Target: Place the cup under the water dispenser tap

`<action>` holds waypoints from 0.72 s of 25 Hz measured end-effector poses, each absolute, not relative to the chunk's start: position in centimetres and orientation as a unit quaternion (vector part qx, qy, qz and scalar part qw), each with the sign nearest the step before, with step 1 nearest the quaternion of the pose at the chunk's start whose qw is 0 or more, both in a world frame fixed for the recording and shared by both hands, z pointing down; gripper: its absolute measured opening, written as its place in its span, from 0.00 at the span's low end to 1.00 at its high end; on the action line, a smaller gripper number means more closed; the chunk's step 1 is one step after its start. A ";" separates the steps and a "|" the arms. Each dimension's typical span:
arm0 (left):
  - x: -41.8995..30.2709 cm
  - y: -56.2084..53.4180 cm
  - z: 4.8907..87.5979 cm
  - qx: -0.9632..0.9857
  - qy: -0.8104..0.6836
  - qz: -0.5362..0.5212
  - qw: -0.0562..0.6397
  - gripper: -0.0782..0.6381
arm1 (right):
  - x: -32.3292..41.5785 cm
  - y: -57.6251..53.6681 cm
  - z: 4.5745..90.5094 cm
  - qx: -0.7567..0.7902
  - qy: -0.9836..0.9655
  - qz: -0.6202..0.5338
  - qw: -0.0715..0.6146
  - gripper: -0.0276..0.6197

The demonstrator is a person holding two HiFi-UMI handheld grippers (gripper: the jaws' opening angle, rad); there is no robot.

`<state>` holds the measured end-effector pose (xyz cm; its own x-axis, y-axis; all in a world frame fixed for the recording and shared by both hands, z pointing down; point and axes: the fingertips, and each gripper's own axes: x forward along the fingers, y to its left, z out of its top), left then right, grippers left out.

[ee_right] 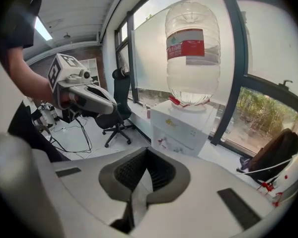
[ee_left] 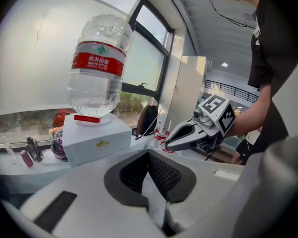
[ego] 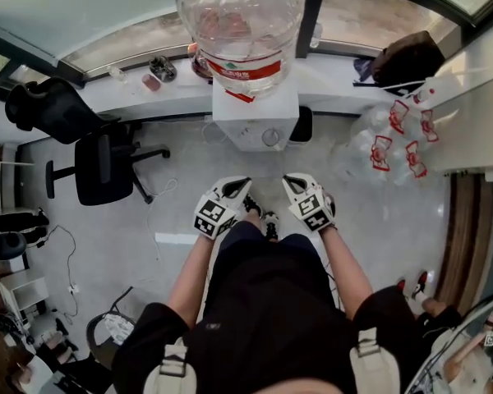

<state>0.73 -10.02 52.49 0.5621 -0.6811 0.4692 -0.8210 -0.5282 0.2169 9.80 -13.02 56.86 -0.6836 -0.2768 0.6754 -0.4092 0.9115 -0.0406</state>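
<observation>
Cup isn't anywhere I can see near the water dispenser (ego: 255, 125). Left gripper (ego: 243, 187) and right gripper (ego: 291, 182) hover in front of it, both closed, empty. Guessing it's light, crushable; pinch its wall gently.

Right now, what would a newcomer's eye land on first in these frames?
First the big upturned water bottle on the white dispenser, top centre of the head view. Just below it, the left gripper and right gripper are side by side above the floor, both shut and empty. No cup shows in any view.
</observation>
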 end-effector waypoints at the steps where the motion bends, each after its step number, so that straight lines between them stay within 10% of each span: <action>1: 0.6 -9.8 52.3 0.857 -0.441 0.166 0.210 0.10 | 9.8 -12.9 56.5 0.186 -0.913 0.091 0.351 0.04; 18: 0.7 -5.8 50.5 0.849 -0.471 0.137 0.196 0.10 | 11.5 -8.6 53.9 0.170 -0.914 0.053 0.364 0.04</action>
